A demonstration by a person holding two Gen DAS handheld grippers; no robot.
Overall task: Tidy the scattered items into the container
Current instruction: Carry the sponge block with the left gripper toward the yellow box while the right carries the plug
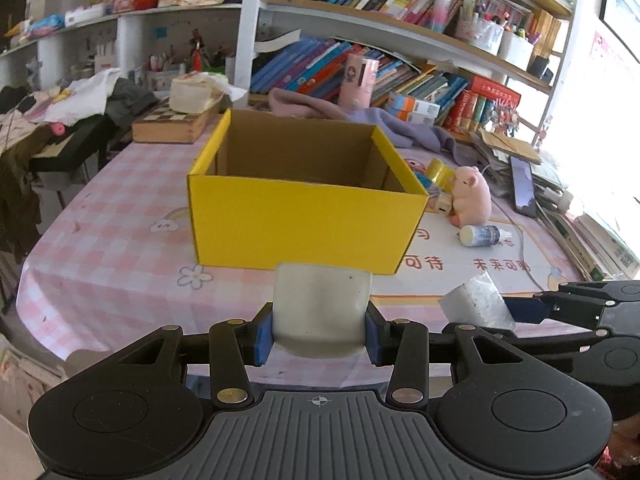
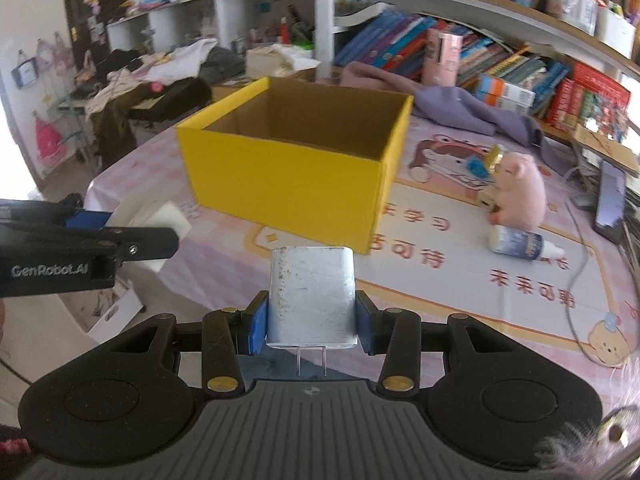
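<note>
left gripper (image 1: 320, 330) clamped on white block (image 1: 322, 308), right gripper (image 2: 311, 320) clamped on charger (image 2: 311, 296) (prongs rearward), yellow box (image 1: 304, 220) ahead

The left gripper (image 1: 320, 330) clamps a smooth, off-white rounded block (image 1: 322, 312) between its blue pads (image 1: 262, 338), held above the near edge of a table covered with a pink-and-white checked plastic cloth (image 1: 120, 248). Just beyond the block stands an open yellow cardboard box (image 1: 304, 224) with a plain brown inside, and to its right on the cloth lie a pink plush pig (image 1: 472, 196), a roll of yellow tape (image 1: 438, 172) and a small white bottle (image 1: 484, 235) on its side. At the right edge the right gripper (image 1: 516, 310) reaches in, gripping a scuffed white charger block (image 1: 476, 304).
</note>
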